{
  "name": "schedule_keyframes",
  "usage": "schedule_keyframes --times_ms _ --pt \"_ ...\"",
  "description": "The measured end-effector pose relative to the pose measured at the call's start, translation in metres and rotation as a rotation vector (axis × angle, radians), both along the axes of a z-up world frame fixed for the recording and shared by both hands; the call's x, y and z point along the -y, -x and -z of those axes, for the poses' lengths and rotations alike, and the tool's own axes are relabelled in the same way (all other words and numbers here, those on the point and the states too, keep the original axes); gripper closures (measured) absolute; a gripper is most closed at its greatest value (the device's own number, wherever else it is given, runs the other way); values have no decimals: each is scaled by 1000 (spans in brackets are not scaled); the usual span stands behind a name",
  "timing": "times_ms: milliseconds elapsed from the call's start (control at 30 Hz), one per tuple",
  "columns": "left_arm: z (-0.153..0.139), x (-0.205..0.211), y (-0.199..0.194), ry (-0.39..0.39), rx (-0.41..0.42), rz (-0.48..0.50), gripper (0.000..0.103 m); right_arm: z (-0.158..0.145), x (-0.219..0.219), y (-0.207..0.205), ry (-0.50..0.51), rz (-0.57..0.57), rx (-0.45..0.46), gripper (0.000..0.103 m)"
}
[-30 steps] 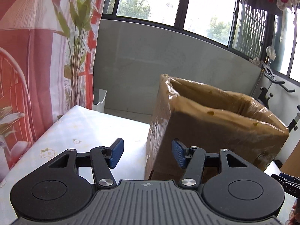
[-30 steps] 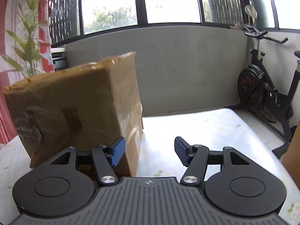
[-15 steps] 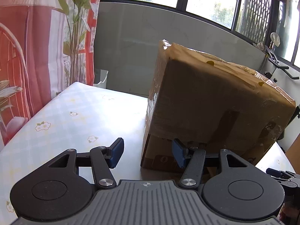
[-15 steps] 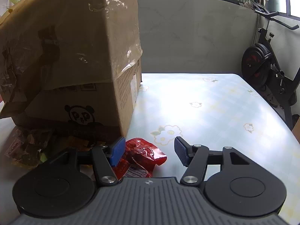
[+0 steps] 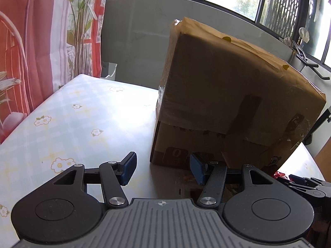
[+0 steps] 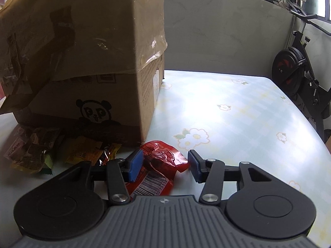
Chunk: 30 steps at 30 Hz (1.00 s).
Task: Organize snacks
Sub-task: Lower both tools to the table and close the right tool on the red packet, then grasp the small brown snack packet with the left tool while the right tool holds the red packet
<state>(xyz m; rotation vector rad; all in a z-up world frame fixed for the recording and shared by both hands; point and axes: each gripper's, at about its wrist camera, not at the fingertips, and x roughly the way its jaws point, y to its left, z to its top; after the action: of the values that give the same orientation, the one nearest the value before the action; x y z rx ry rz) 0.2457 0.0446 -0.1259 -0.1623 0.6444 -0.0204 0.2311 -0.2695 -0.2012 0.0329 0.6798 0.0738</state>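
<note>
Two claw pads (image 6: 135, 165) flank red packet (image 6: 163, 159) beside box (image 6: 86, 62).

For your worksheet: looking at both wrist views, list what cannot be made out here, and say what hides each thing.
- Inside of the cardboard box: both views show only its outer walls.
- Red snack packet, right wrist view: its near part is hidden by the right gripper.
- Brown and yellow snack packets: shadowed and crumpled, labels unreadable.
- Exercise bike: cut off by the frame edge.
</note>
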Motion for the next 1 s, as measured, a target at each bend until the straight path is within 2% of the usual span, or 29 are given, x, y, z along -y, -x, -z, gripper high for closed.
schedule_keyframes --times_ms 267,333,367,467,833,900,1000 --pt "6 4 0 1 -24 15 43 1 0 -5 1 4 -7 52" --pt "8 4 0 2 -31 20 43 -1 0 -4 -7 -7 -4 57" --pt "9 4 0 2 -36 22 43 -2 2 -2 -24 -9 -2 63" --pt "14 6 0 2 -53 27 43 -4 3 9 -57 6 11 67" --pt "35 24 -18 -11 -122 120 43 -6 3 16 -114 -36 46 68" --pt "40 28 -26 -9 -123 160 48 -5 6 17 -128 -34 50 68" --pt "49 36 -39 -19 -137 170 49 -5 10 19 -147 -31 53 68"
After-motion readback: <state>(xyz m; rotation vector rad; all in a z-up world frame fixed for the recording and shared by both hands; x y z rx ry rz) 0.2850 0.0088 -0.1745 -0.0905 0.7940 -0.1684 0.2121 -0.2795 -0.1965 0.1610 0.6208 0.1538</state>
